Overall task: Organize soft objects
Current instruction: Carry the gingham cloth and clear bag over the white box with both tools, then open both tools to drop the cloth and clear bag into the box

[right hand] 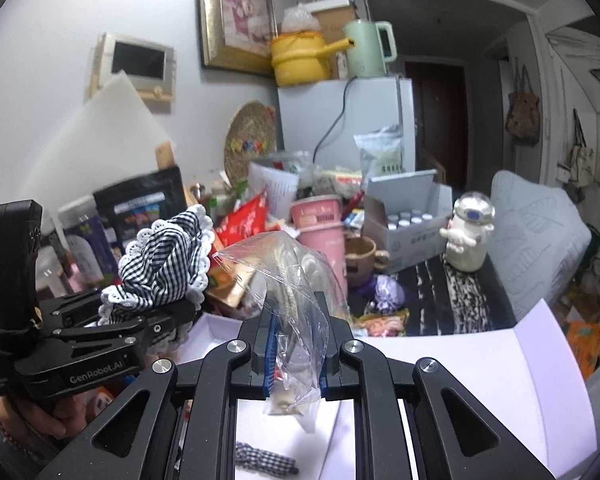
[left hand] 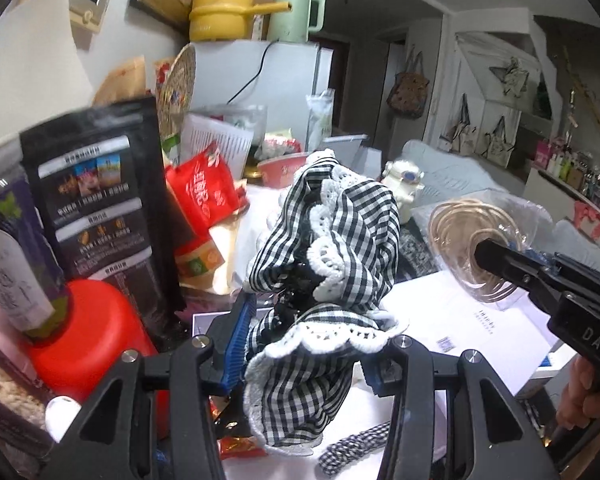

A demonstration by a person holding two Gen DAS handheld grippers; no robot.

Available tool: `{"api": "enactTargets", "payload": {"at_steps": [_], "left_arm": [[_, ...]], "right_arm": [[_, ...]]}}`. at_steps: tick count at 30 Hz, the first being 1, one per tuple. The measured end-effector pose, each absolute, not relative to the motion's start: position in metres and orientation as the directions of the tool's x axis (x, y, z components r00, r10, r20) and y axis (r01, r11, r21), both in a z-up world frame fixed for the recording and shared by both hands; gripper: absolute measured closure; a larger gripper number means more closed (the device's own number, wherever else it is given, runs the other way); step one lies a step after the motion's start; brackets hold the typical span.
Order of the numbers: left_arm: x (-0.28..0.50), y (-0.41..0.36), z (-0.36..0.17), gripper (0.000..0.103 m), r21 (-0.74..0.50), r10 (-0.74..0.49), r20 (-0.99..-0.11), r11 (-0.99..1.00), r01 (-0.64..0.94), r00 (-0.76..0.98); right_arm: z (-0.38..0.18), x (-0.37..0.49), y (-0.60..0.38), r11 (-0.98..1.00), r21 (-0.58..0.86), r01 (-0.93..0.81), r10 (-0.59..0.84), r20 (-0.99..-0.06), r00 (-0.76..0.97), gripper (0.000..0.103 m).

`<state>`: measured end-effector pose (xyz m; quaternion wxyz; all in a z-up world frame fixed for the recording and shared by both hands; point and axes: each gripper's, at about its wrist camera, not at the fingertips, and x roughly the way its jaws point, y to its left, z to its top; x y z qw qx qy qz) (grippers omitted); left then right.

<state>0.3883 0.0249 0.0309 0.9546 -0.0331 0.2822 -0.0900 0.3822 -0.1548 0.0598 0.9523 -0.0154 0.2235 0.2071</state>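
A black-and-white checked cloth with white lace trim [left hand: 332,248] bunches up between the blue pads of my left gripper [left hand: 312,332], which is shut on it. From the right wrist view that cloth [right hand: 168,260] rises out of the left gripper [right hand: 180,316] at the left. My right gripper [right hand: 296,312] is shut on a clear plastic bag [right hand: 300,280] with a coil of beige cord inside. In the left wrist view the bag [left hand: 472,232] hangs at the tip of the right gripper [left hand: 488,256]. A narrow checked strip [right hand: 264,460] lies loose on the white surface below.
A red container [left hand: 92,344], a black pouch [left hand: 100,208] and red snack bags crowd the left. A white flat box [left hand: 460,328] lies under the grippers. Behind stand pink cups [right hand: 320,220], a brown mug [right hand: 360,256], a bottle carton [right hand: 408,220] and an astronaut figurine [right hand: 468,236].
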Motion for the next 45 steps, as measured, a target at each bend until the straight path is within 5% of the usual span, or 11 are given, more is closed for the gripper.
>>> {"api": "enactTargets", "payload": {"at_steps": [21,34,45], "left_arm": [[0.433,0.012,-0.044,0.056,-0.026,-0.092,-0.734,0.994,0.107,0.673],[0.441,0.006,-0.058,0.055,0.016,-0.040,-0.779,0.996,0.084,0.625],[0.445,0.009,-0.063,0.043,0.014,-0.025,-0.807,0.998,0.061,0.591]], "right_arm": [[-0.012,0.432,-0.134,0.914,0.099,-0.395,0.368,-0.613,0.699,0.088],[-0.043,0.443,-0.119,0.911,0.092,-0.402,0.343,-0.708,0.617,0.084],[-0.055,0.451,-0.123,0.916,0.143,-0.375,0.345,-0.760,0.551,0.064]]}}
